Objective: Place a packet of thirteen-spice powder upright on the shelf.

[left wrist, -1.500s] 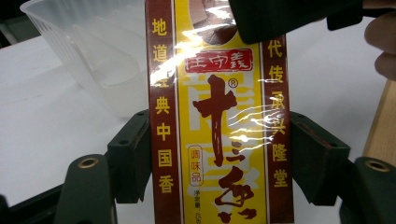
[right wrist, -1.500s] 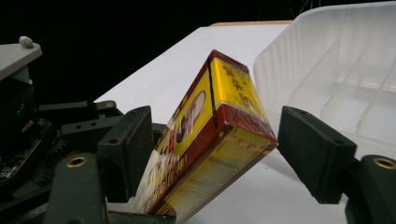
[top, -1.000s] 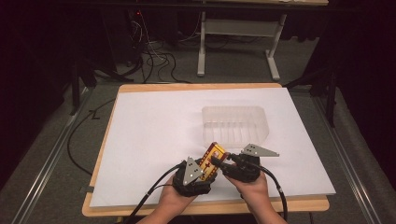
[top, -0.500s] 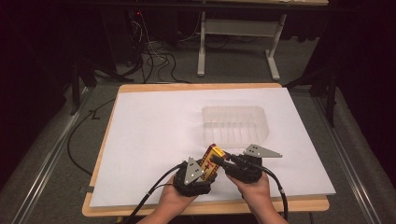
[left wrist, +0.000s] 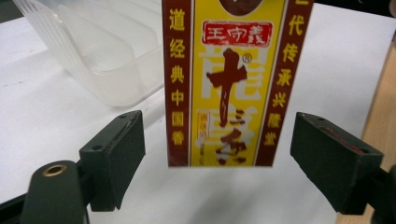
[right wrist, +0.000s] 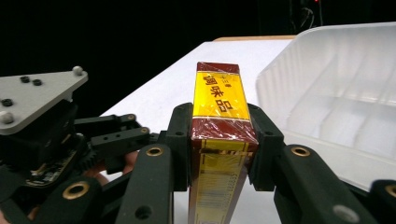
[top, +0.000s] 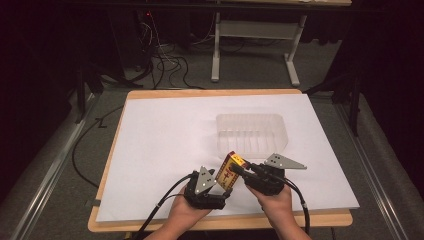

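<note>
A yellow and dark red box [top: 230,170] with Chinese print is held above the white sheet near the table's front edge. My right gripper [top: 242,172] is shut on it; in the right gripper view both jaws press the box [right wrist: 219,126] from its two sides. My left gripper [top: 216,186] is open just left of it. In the left gripper view the box [left wrist: 229,79] hangs between the spread jaws, touching neither, with the left gripper [left wrist: 217,154] midpoint just below it.
A clear plastic tray [top: 252,134] with ribbed compartments lies behind the grippers, right of centre, and also shows as the tray [right wrist: 336,102] and the tray [left wrist: 93,51]. A white sheet [top: 165,150] covers the wooden table [top: 220,221]. Cables trail off the front edge.
The box and both grippers stay in nearly the same spot. The box has tilted slightly and shifted a little toward the left gripper.
</note>
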`<action>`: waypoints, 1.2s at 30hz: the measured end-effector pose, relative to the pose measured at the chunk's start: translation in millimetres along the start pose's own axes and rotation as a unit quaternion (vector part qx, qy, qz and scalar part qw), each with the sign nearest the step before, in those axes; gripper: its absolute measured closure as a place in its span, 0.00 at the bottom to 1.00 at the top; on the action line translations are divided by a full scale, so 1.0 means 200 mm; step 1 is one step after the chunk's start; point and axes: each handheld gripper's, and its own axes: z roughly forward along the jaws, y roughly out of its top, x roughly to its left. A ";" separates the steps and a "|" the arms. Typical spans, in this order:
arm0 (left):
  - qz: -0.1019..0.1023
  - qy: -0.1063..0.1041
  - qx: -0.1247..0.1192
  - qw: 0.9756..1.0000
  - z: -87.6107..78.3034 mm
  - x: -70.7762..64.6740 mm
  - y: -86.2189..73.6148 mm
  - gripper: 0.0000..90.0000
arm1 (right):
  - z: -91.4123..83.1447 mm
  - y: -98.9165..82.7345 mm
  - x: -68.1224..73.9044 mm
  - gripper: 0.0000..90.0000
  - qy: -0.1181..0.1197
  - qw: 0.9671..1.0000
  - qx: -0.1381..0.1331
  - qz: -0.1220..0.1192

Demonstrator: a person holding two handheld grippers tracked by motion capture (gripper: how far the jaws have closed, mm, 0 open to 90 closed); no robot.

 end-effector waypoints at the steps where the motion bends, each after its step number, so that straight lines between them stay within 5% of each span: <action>1: -0.001 0.000 -0.001 1.000 0.00 0.00 0.00 0.21 | 0.00 0.00 0.00 0.75 0.000 1.000 0.000 0.000; 13: -0.018 0.010 -0.009 1.000 -0.07 0.11 0.01 0.24 | -0.07 0.02 -0.08 0.75 -0.034 0.999 -0.015 -0.008; 36: -0.050 0.077 -0.019 0.996 -0.26 0.39 -0.01 0.25 | -0.21 0.04 -0.19 0.75 -0.099 0.994 -0.031 -0.018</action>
